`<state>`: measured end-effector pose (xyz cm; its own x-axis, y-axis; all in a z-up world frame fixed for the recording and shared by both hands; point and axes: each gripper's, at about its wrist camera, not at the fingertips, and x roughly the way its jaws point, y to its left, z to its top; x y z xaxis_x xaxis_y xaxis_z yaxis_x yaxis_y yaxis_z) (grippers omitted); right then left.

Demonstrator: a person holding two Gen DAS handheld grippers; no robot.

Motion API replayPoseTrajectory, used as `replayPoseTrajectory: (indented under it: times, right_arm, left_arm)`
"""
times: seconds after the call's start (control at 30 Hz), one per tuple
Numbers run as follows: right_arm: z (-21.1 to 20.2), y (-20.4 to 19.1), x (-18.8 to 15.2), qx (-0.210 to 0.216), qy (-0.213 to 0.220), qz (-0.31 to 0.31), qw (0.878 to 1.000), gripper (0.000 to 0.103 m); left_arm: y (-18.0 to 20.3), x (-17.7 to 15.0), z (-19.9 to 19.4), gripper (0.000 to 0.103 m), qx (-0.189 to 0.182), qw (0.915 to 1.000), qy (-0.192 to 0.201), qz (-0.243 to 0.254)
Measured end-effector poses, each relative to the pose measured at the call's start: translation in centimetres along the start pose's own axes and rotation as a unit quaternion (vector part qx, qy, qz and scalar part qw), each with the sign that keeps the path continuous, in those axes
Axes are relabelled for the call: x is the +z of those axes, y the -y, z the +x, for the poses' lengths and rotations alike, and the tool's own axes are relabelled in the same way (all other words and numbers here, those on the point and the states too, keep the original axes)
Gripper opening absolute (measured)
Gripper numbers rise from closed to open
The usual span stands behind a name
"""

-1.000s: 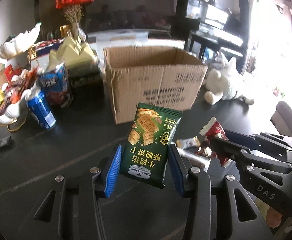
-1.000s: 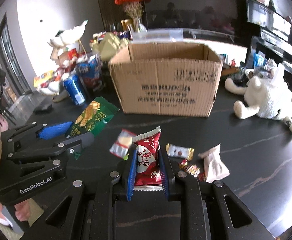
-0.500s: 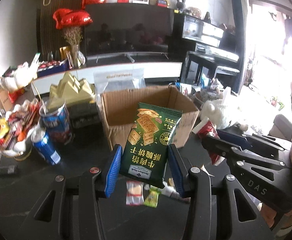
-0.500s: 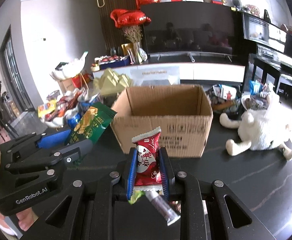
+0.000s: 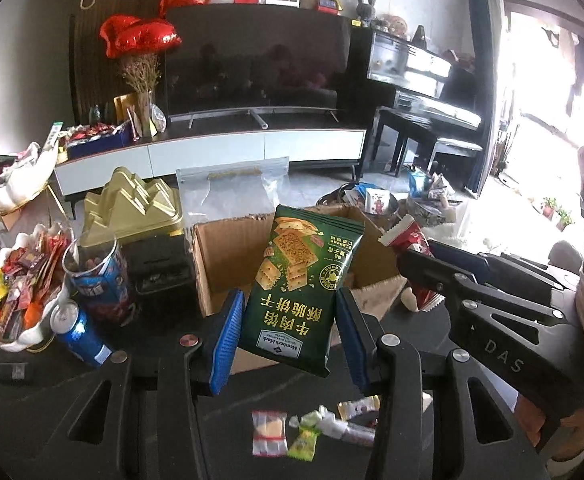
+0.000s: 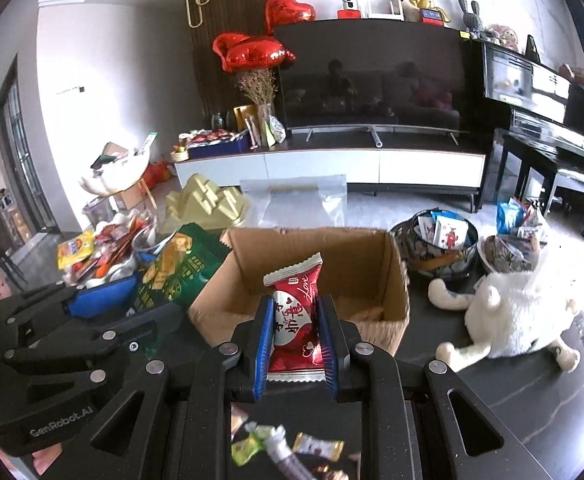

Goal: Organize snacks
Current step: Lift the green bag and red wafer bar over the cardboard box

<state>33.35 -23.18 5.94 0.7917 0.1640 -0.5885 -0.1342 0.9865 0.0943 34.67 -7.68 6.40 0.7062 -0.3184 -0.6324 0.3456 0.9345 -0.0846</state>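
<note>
Here the left gripper [image 5: 288, 332] is closed partway, its blue pads pinching one dark green foil cracker bag [image 5: 303, 284] by its lower edges. The right gripper [image 6: 295, 336] clamps one red foil snack packet [image 6: 295, 320] upright in a narrow gap. Both packs are held aloft, in front of and above the single open brown cardboard box [image 6: 331, 268]. Several small wrapped candies [image 5: 303, 432] lie on the black desk [image 6: 511, 392] beneath the grippers.
</note>
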Motion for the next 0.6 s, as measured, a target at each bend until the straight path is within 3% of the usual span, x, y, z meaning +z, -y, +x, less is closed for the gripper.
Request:
replayPoseTrajectory:
  times: [0.33,0.47,0.57,0.6]
  right_arm:
    - [4.6,1.7,2.5,-0.017,-0.024,0.000,1.000,0.023]
    - [6.3,2.2,2.9,-0.015,-0.040,0.009,0.999,0.023]
    - [7.4,2.7,3.0,-0.018,-0.047,0.017,0.999,0.025]
    - [7.6,2.9,3.0,-0.020,-0.049,0.015,0.998,0.031]
  left_arm:
    - [-1.5,2.9,5.4,0.046,-0.012,0.9988,-0.041,-0.023]
    - [-1.7,3.6,7.0,0.046,0.000,0.9986,-0.050,-0.020]
    - [-2.0,3.9,7.6,0.058,0.025,0.9985,-0.046,-0.016]
    - [-2.1,3.9,7.5,0.063,0.028,0.9986,-0.042,-0.015]
